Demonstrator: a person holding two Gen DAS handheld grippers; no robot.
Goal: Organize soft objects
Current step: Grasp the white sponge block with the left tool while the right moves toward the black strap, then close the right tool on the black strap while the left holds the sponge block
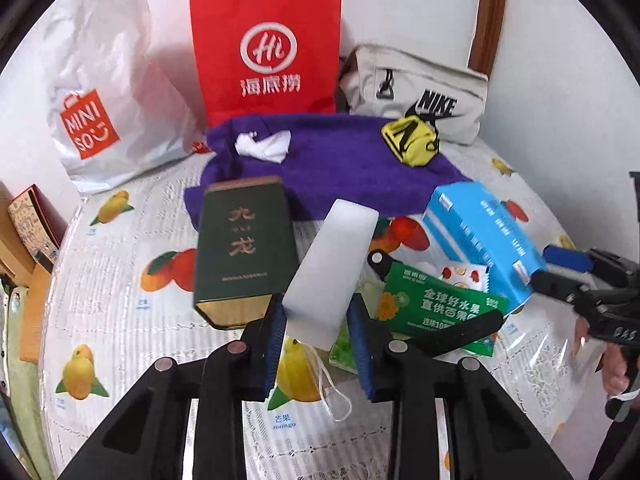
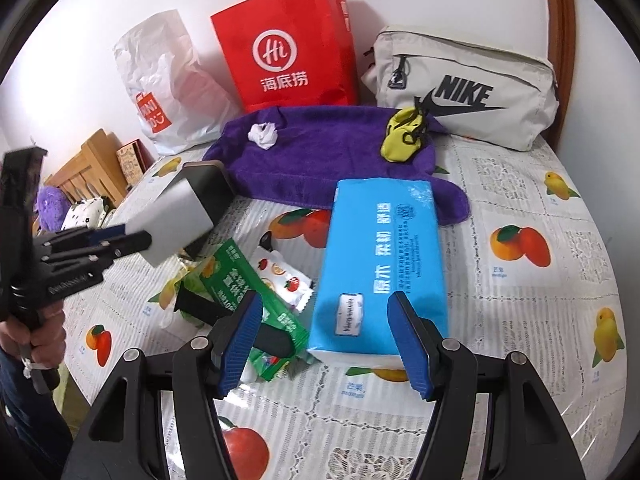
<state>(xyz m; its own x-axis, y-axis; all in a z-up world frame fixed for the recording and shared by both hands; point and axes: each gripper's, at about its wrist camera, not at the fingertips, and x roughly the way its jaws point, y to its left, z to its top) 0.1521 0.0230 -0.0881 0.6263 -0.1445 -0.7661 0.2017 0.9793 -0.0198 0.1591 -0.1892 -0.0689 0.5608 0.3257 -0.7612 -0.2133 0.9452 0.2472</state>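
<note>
Left tool (image 1: 316,332) clamped on a white face mask (image 1: 332,272) above the table (image 1: 120,280), right tool (image 2: 328,344) open, straddling a blue tissue pack (image 2: 380,264), purple towel (image 2: 320,152) behind

Two paper bags (image 1: 266,46) (image 1: 96,92), one purple towel (image 1: 332,160), one tissue pack (image 2: 380,264), one Nike pouch (image 2: 468,88), one green tin (image 1: 244,252)

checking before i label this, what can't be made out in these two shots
- Green bag: lower print hidden by the black strap, left wrist view.
- Red bag: inside not visible from this angle, both views.
- White pack in the left claw: no print readable; plain face, left view.
- Snack sachet: print too small, right view.
- Right claw: open over the blue tissue pack; contact unclear.
</note>
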